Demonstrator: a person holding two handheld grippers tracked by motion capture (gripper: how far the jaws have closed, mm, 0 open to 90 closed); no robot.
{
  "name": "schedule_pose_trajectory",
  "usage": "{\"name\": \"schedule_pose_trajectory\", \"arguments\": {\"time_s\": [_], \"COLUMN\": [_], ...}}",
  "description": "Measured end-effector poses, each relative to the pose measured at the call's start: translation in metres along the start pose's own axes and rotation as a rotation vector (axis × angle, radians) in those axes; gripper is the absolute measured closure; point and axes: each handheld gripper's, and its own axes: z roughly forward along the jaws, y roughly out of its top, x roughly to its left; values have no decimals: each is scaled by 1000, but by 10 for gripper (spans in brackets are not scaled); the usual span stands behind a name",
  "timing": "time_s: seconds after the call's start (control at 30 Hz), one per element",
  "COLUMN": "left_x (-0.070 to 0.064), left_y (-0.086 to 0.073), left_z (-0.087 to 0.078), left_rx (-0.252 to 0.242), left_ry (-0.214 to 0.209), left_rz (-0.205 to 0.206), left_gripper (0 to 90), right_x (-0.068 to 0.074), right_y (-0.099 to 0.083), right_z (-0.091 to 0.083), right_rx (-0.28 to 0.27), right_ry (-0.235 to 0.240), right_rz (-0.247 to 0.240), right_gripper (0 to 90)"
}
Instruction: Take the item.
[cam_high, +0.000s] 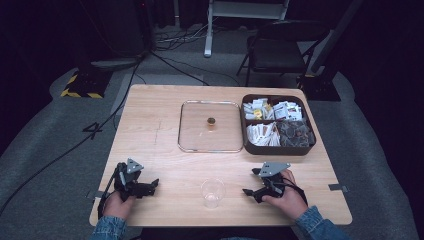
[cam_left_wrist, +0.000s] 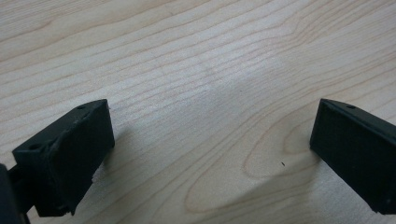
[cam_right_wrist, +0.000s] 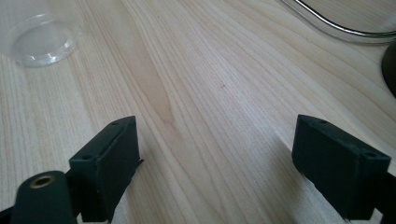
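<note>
We see a wooden surface (cam_high: 165, 150) from above, and a person sits at its near edge with one gripper in each hand. The left gripper (cam_high: 148, 186) rests on the surface at the near left, and the left hand (cam_high: 119, 204) holds it from behind. Its fingers (cam_left_wrist: 74, 154) are released and wide apart, and in the left gripper view there is just bare wood between them. The right gripper (cam_high: 252, 183) rests at the near right, held by the right hand (cam_high: 289, 199). Its fingers (cam_right_wrist: 338, 168) are also released and wide apart, with nothing between them. Both grippers point toward the middle of the surface. Between the two grippers, near the front edge, stands a clear plastic cup (cam_high: 212, 192); it is upright, and it touches neither gripper. In the right gripper view we see the cup (cam_right_wrist: 42, 39) at the far left, well apart from the fingers. Farther away, about in the middle of the surface, lies a flat glass lid (cam_high: 210, 126) with a metal rim and a small knob (cam_high: 211, 121) in its centre. Just beside the lid, on the right, is a dark brown box (cam_high: 278, 149) with compartments, and small packets (cam_high: 272, 111) lie in them. Behind the surface, on the grey floor, stands a dark folding chair (cam_high: 280, 50), and some black cables (cam_high: 165, 62) run across the floor at the far left.
</note>
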Motion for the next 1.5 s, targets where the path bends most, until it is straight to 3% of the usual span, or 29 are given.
{"name": "schedule_pose_trajectory", "arguments": {"time_s": [0.87, 1.0, 1.17, 1.37, 1.5], "left_x": [0, 0, 0, 0, 0], "left_y": [0, 0, 0, 0, 0], "left_z": [0, 0, 0, 0, 0], "left_rx": [0, 0, 0, 0, -1], "left_ry": [0, 0, 0, 0, 0], "left_rz": [1, 0, 0, 1, 1], "left_gripper": [0, 0, 0, 0, 0], "right_x": [1, 2, 5, 6, 5], "right_y": [0, 1, 15, 33, 40], "right_z": [0, -1, -13, -27, -33], "right_rx": [0, -2, -41, -70, -76], "right_ry": [-6, 0, -15, 0, 13], "right_rz": [5, 7, 16, 1, 15], "right_gripper": [156, 207, 205, 206, 207]}}
